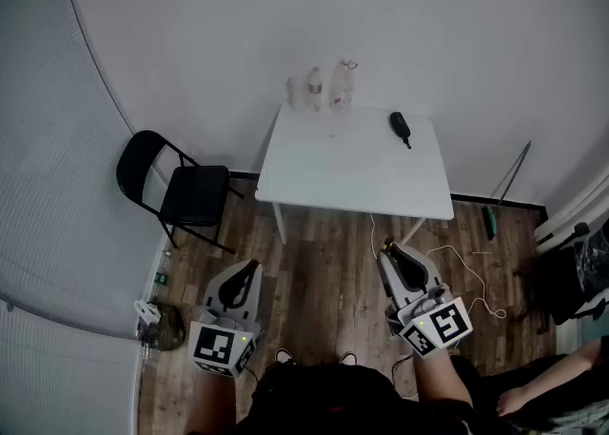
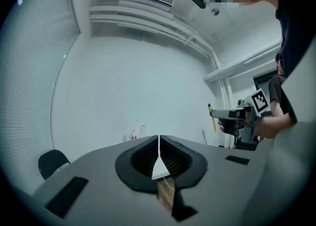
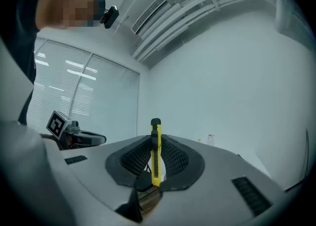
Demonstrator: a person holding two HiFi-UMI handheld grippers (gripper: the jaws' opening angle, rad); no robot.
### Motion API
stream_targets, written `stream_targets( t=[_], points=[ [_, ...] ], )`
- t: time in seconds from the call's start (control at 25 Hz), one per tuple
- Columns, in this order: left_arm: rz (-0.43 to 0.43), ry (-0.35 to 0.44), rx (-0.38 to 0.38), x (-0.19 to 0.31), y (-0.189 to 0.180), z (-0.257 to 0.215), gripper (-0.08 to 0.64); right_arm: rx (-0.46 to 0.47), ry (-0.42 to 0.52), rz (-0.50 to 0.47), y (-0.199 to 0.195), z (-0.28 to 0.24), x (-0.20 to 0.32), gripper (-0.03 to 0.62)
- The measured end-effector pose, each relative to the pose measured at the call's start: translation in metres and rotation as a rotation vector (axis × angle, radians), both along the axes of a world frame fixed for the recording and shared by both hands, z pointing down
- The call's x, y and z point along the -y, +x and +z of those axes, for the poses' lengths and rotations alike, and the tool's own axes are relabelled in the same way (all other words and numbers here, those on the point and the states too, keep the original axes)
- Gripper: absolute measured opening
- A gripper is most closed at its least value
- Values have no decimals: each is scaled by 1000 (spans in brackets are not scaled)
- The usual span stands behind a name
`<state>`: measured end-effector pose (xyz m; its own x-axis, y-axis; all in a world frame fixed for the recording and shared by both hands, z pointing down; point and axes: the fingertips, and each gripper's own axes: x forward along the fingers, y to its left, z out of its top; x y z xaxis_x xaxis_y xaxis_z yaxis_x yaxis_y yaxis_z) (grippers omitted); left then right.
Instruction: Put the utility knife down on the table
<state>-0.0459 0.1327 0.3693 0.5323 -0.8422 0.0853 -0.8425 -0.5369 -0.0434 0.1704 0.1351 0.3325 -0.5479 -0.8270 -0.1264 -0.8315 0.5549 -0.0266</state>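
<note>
Grip falls mid-body on the slim yellow utility knife (image 3: 156, 163), clamped by the right gripper (image 3: 155, 141) fingers (image 3: 174, 158): likely light, stiff, smooth-sided plastic; the left gripper (image 2: 159, 143) fingers (image 2: 174, 159) are closed, empty.

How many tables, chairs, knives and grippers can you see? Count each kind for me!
Table: 1
Chair: 1
Utility knife: 1
Grippers: 2, the left gripper and the right gripper
Total: 5
</note>
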Motion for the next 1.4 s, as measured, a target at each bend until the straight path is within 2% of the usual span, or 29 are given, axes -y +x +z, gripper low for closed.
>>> stream_targets(
  t=[0.56,0.96,1.16,1.4],
  points=[
    [-16,15,-2,2,-1,1,31,30,-13,-30,-2,4,7,73],
    [-6,16,-20,6,-2,-2,31,7,-21,-31,-5,5,10,74],
    [-3,9,-26,7,-15,2,31,-8,-32,-31,-20,9,12,74],
    [-7,-15,-29,15,-55,6,31,-32,-39,-25,-57,9,24,74]
  ],
)
